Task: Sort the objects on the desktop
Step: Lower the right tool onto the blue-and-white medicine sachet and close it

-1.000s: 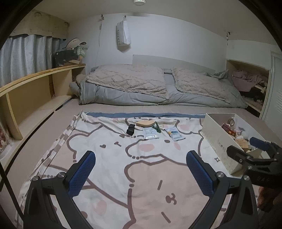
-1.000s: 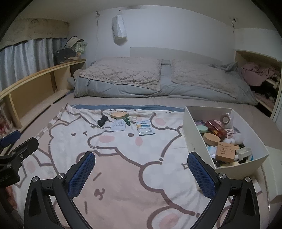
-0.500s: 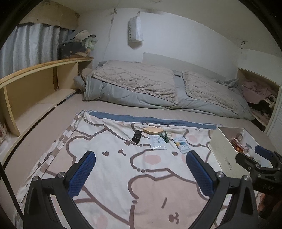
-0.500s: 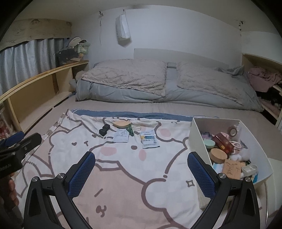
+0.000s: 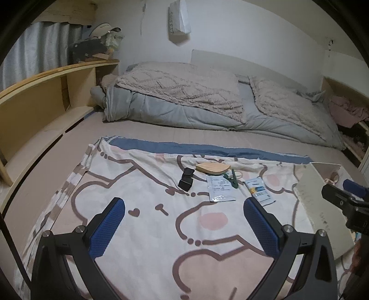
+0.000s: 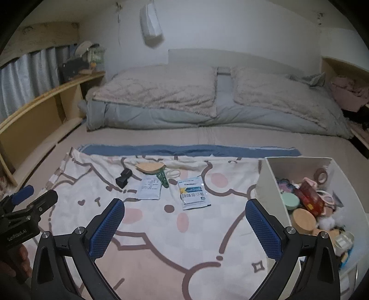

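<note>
On the cartoon-print cloth (image 5: 150, 221) lie a black clip (image 5: 186, 178), a wooden piece (image 5: 213, 168), a green clothespin (image 5: 231, 178), a white packet (image 5: 220, 189) and a blue-white sachet (image 5: 259, 190). They also show in the right wrist view: black clip (image 6: 123, 178), wooden piece (image 6: 150, 167), clothespin (image 6: 162, 176), white packet (image 6: 150, 189), sachet (image 6: 193, 195). A white box (image 6: 265, 184) at the right holds several small things. My left gripper (image 5: 184, 227) and right gripper (image 6: 184, 227) are both open and empty, short of the objects.
The cloth lies on a bed with grey-beige duvets (image 5: 184, 97) at the back. A wooden shelf (image 5: 46, 99) runs along the left. A cluttered nook (image 6: 346, 92) is at the right. A bag (image 5: 178, 19) hangs on the wall.
Both grippers have moved forward toward the row of objects, which look larger and nearer. The left view has swung so the box sits further right. Both stay open.
</note>
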A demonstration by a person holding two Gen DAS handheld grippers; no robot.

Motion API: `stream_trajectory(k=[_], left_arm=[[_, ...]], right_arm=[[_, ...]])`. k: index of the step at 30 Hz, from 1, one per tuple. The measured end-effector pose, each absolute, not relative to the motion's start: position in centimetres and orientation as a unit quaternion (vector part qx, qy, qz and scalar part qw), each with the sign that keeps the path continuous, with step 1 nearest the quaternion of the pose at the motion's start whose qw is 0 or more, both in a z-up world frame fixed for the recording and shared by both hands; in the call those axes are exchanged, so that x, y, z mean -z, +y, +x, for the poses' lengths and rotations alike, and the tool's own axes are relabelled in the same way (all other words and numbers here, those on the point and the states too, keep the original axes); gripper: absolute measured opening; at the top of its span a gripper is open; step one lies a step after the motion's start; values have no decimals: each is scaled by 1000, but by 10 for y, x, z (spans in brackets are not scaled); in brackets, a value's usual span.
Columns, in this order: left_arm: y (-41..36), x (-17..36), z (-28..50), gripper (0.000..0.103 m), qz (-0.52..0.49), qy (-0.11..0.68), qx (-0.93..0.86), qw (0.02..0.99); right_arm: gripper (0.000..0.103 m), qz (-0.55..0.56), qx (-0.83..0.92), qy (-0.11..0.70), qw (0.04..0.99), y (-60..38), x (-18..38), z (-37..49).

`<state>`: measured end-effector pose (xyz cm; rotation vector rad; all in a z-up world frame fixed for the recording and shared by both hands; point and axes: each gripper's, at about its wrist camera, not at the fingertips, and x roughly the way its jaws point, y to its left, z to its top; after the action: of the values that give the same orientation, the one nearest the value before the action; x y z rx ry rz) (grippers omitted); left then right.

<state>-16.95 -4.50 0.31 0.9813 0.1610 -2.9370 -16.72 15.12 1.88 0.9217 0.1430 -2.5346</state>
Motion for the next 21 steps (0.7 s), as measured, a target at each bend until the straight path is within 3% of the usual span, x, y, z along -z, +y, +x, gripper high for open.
stream_trajectory(k=[21], left_arm=[[-51, 26, -286, 98, 361, 62, 930, -2]], right_arm=[[103, 389, 884, 104, 235, 116, 25, -277]])
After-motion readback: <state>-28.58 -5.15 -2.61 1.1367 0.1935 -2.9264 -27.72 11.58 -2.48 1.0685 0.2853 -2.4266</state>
